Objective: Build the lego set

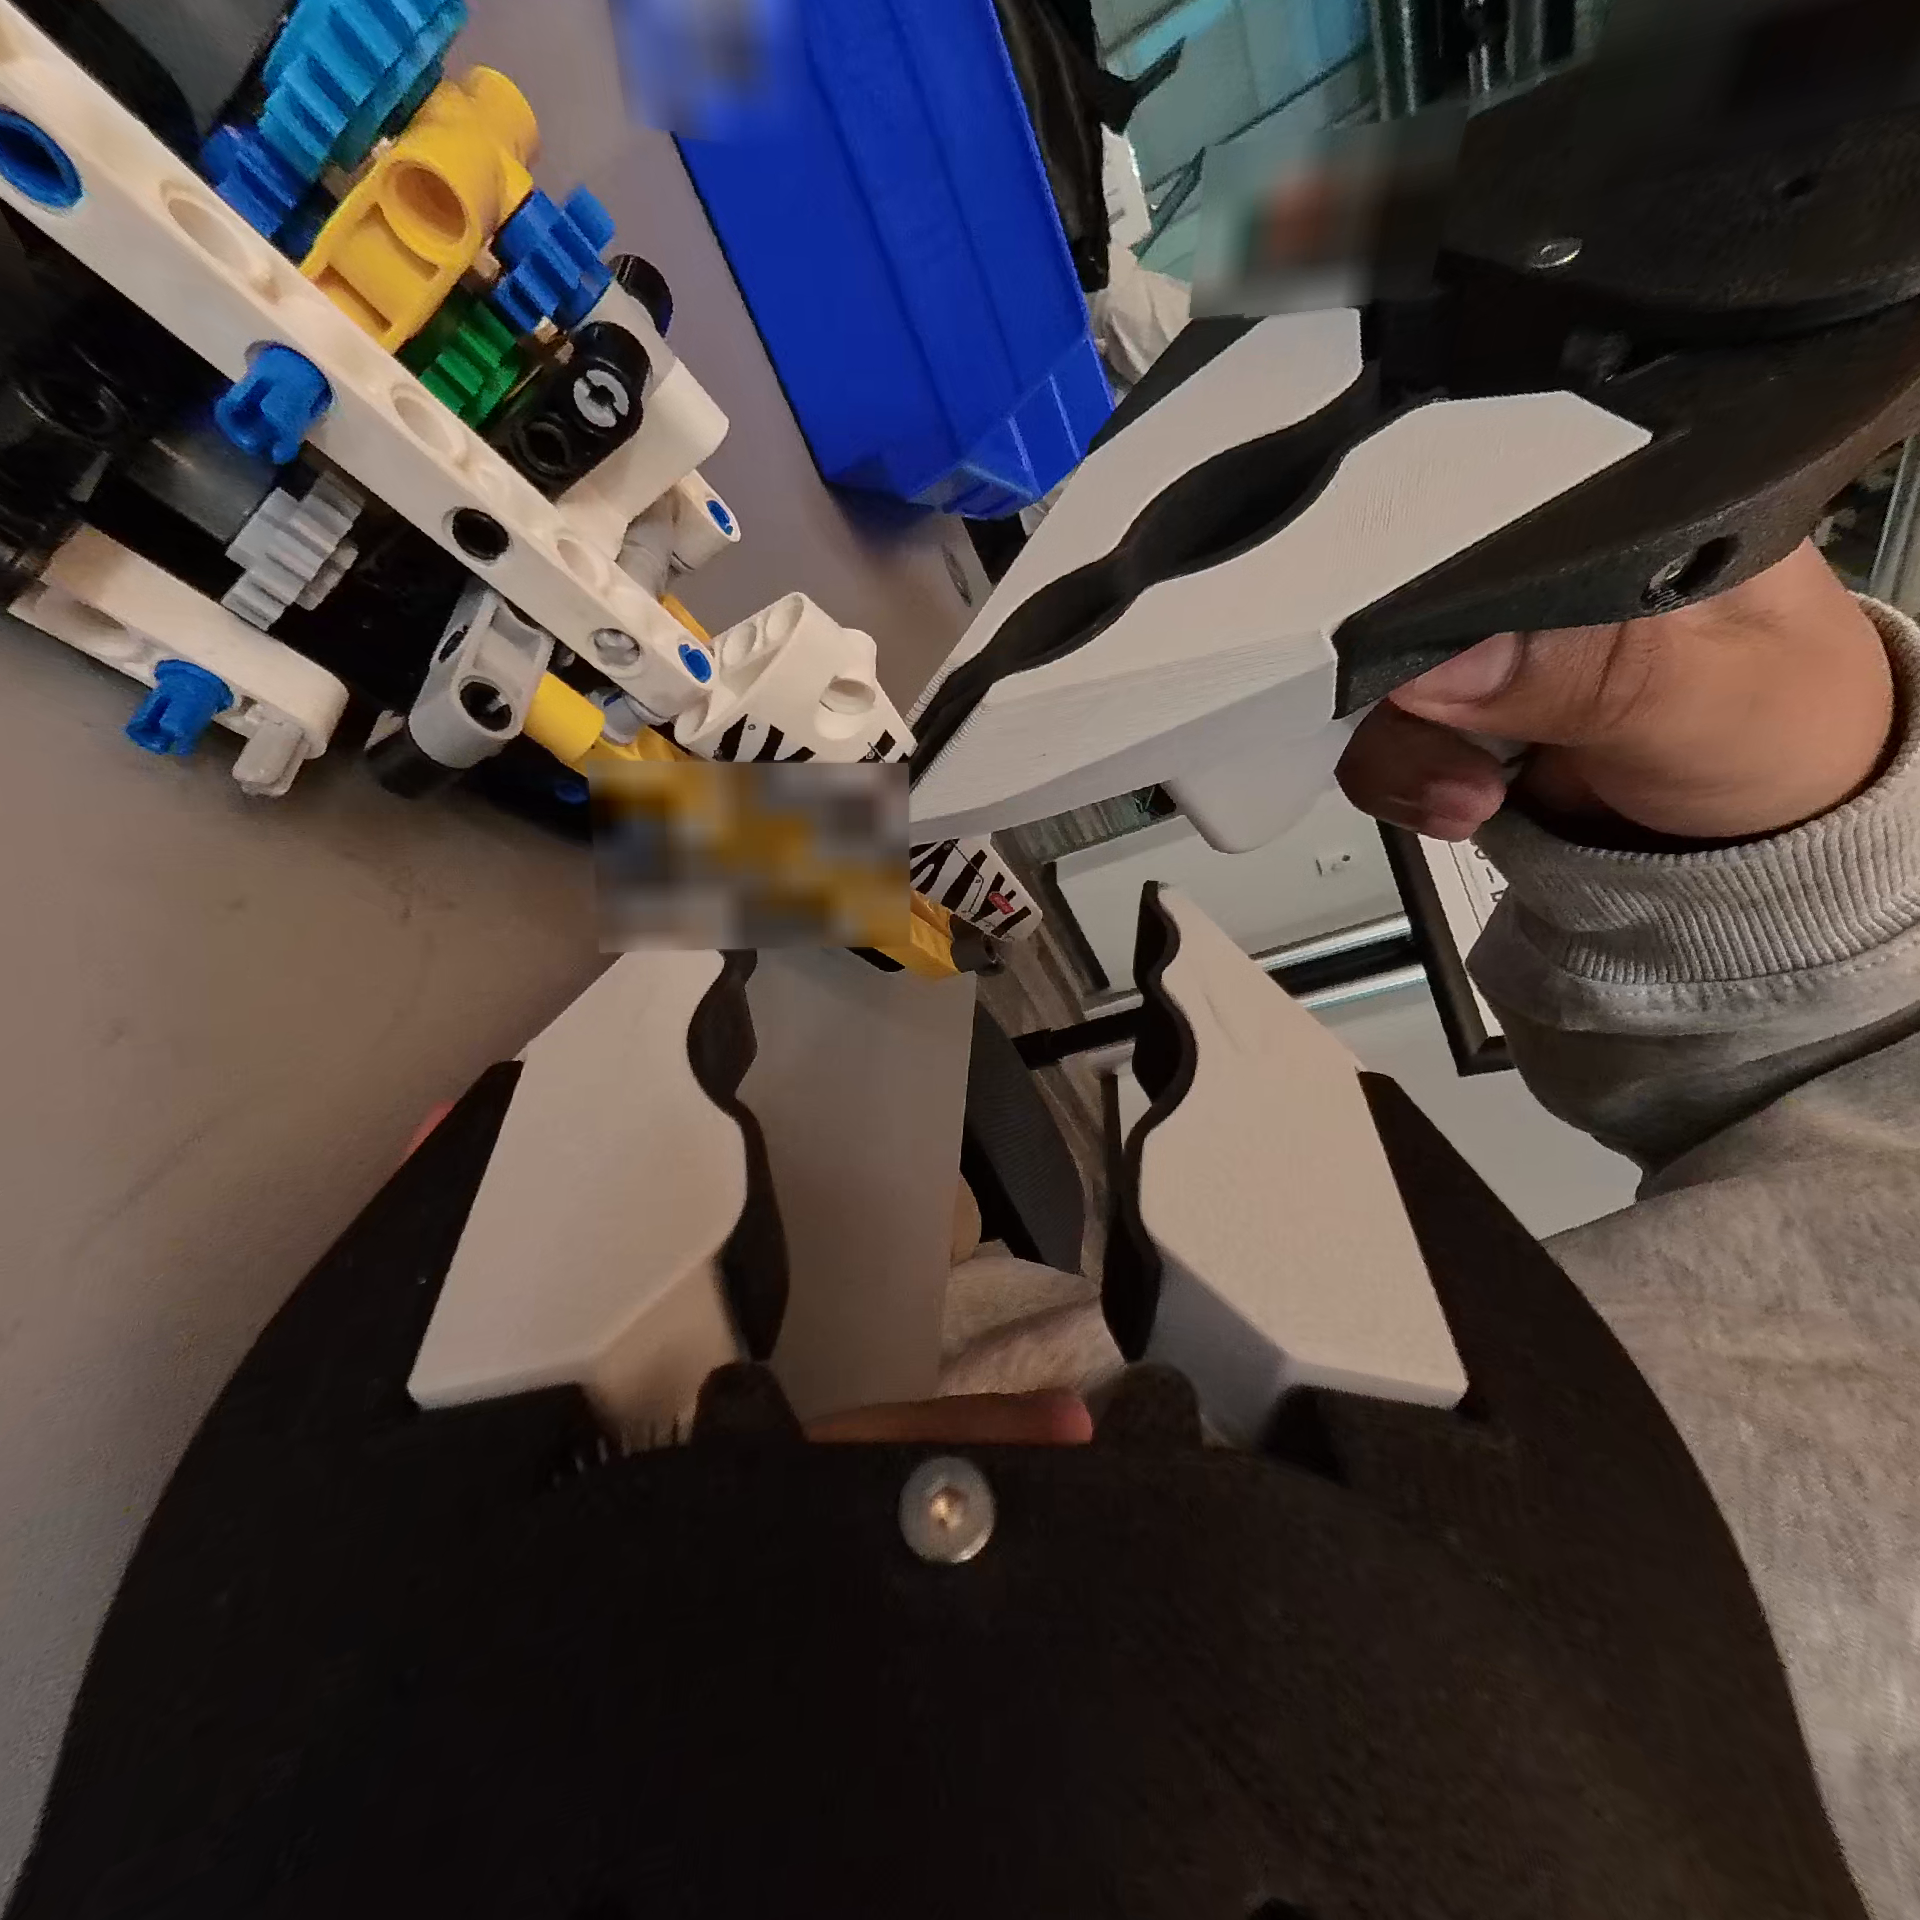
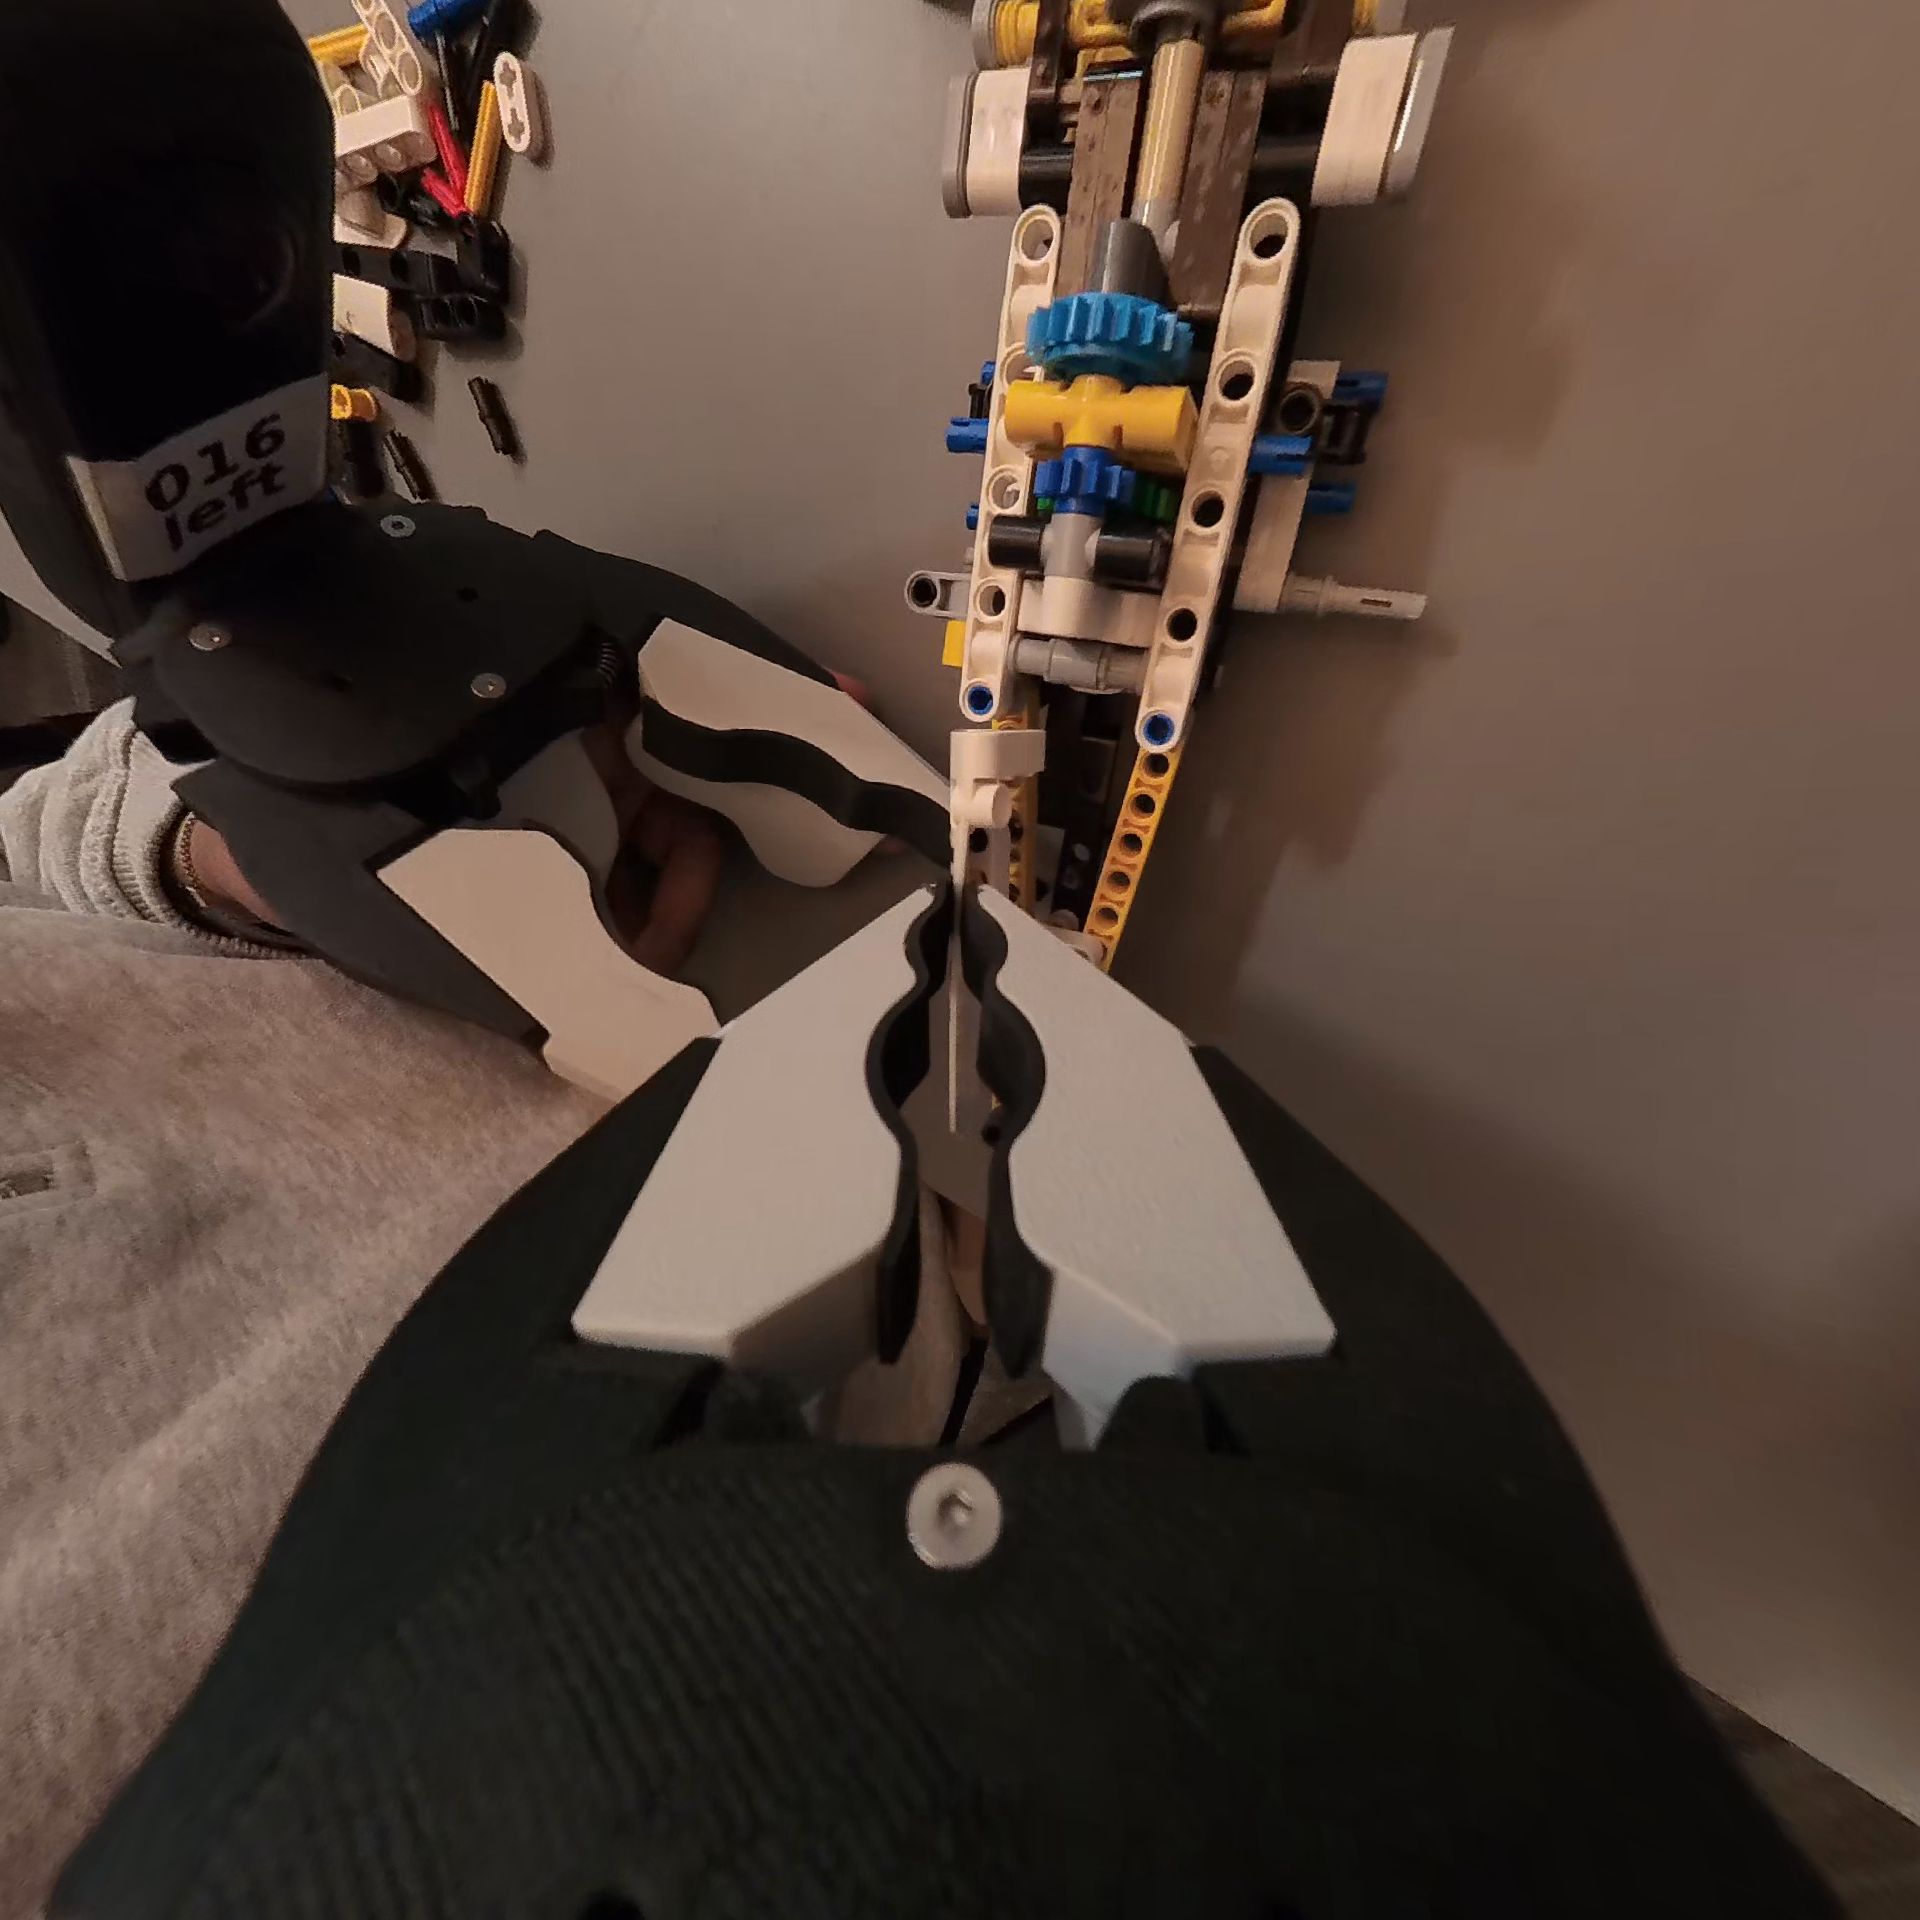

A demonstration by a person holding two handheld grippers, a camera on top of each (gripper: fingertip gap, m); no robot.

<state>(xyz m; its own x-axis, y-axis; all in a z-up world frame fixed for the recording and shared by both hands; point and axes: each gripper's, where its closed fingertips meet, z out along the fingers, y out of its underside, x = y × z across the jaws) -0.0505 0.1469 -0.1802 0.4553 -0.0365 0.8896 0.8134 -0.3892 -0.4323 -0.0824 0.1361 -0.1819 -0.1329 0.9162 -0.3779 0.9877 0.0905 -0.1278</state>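
Observation:
A long Lego Technic model (image 2: 1122,468) of white beams, blue and green gears and a yellow hub lies on the grey table (image 2: 1610,935). It also fills the upper left of the left wrist view (image 1: 395,343). My right gripper (image 2: 956,899) is shut on a thin white panel with black stripes (image 2: 953,1039) at the model's near end. The left wrist view shows the same gripper (image 1: 925,722) and panel (image 1: 800,717). My left gripper (image 1: 940,935) is open and empty, just short of that end. It shows beside the model in the right wrist view (image 2: 821,920).
A blue plastic bin (image 1: 914,260) stands behind the model. A heap of loose Lego parts (image 2: 416,156) lies at the far left of the table. A person's hand (image 1: 1621,727) and grey sleeve hold the right gripper. Both grippers' tips are close together, under 4 cm apart.

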